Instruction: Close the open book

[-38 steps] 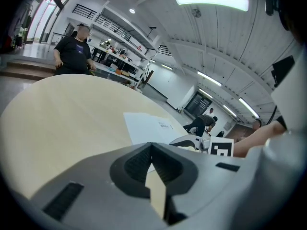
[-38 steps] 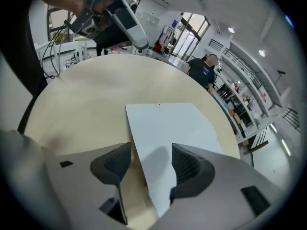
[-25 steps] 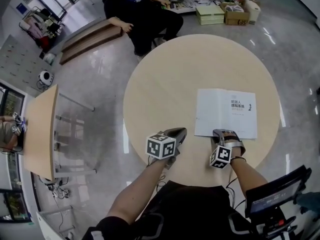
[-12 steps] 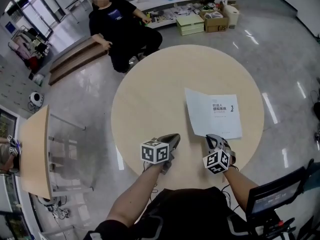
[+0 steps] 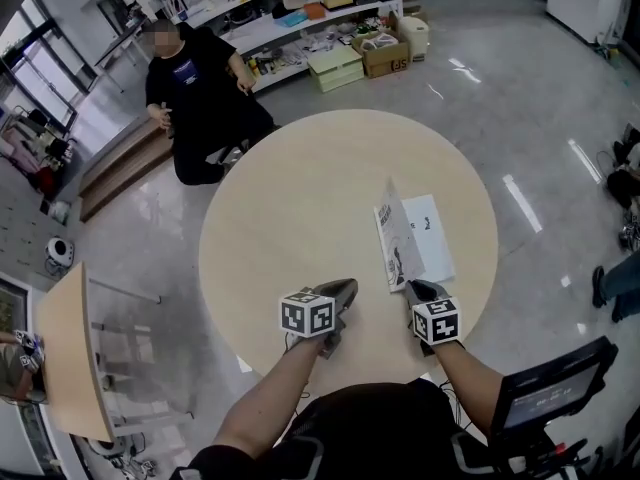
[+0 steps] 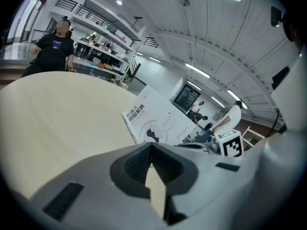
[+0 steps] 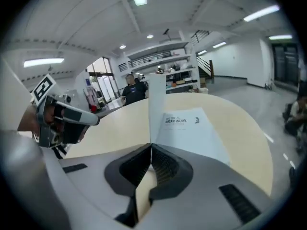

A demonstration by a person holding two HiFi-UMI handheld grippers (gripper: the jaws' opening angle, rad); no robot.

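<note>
On the round pale wooden table [image 5: 290, 218] lies the white book [image 5: 432, 240], right of centre. Its left cover [image 5: 393, 248] stands nearly upright off the flat title page. My right gripper [image 5: 413, 290] is shut on the cover's near bottom edge; in the right gripper view the cover [image 7: 156, 107] rises straight from the closed jaws of the right gripper [image 7: 150, 146], with the page [image 7: 192, 128] flat to its right. My left gripper [image 5: 341, 290] hovers shut and holding nothing left of the book, near the table's front edge. In the left gripper view, the printed cover [image 6: 156, 121] leans beyond the left gripper [image 6: 151, 146].
A person in black [image 5: 195, 93] sits beyond the table's far left side. Shelves and boxes [image 5: 345, 53] line the back wall. A second wooden table [image 5: 70, 353] stands at the left, and a monitor [image 5: 545, 398] at the lower right.
The book lay flat open; now its left cover stands up, pinched by the right gripper, which shut, rolled and rose. Both grippers have shifted across the table's front.
</note>
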